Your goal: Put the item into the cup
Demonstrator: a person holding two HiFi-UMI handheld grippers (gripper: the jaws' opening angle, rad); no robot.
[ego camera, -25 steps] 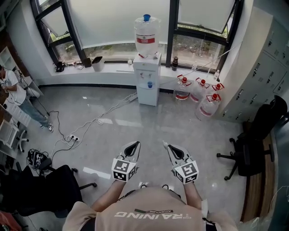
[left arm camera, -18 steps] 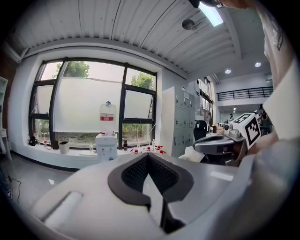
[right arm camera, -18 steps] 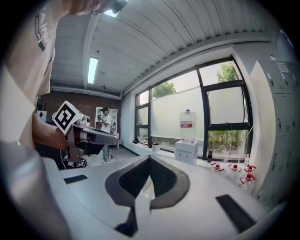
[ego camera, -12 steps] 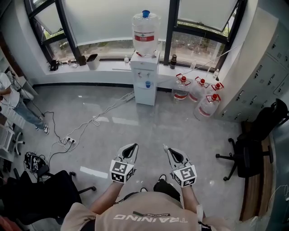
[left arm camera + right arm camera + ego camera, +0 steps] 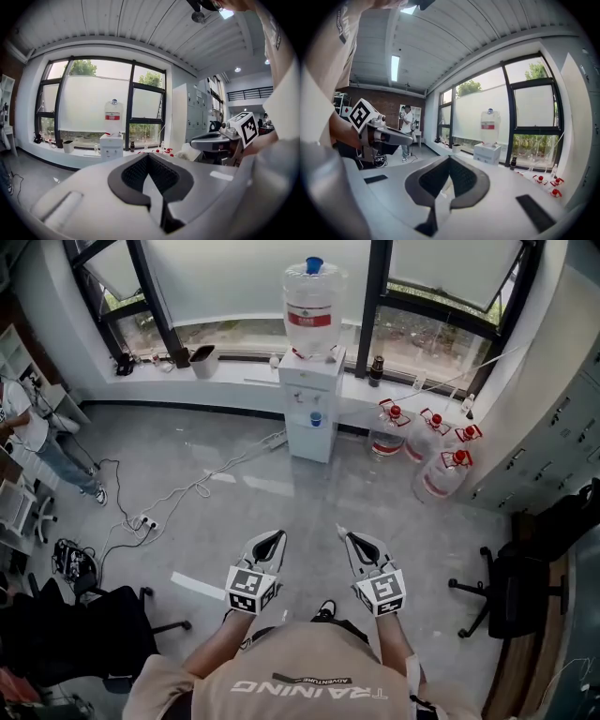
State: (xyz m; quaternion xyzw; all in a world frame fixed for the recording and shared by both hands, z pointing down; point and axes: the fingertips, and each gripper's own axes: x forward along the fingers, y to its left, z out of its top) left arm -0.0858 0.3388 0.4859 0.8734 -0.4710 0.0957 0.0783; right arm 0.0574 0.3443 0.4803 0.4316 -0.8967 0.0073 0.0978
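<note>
Grippers come nearest: the left gripper [image 5: 270,540] and the right gripper [image 5: 349,540] are held side by side, apart from each other, just ahead of the wearer's beige shirt [image 5: 309,681] and pointing forward over bare grey floor [image 5: 300,502]. Each gripper's own view shows its dark-padded jaws drawn together at the tips with nothing between them, so both are empty. Neither the item nor the cup shows in any view, and no table or work surface is in sight, so the task seems not under way yet. The first risk follows from that: a reach made with the jaws closed like this would push an item away rather than take it, so they need parting beforehand.

Further out, the floor holds the hazards for anyone walking while watching the grippers. Dark office chairs [image 5: 511,582] stand near on either side. White cables [image 5: 187,493] trail across the left half of the floor to a power strip [image 5: 145,521], and a foot caught there could mean a stumble. Beyond them a water dispenser [image 5: 309,413] stands against the window, with spare bottles [image 5: 436,460] grouped on the floor to its right, easy to knock over. On the sill [image 5: 244,371] sits a small dark container [image 5: 202,360]; it may be a cup, though it is too small to tell. A person [image 5: 33,437] stands at the far left edge.
</note>
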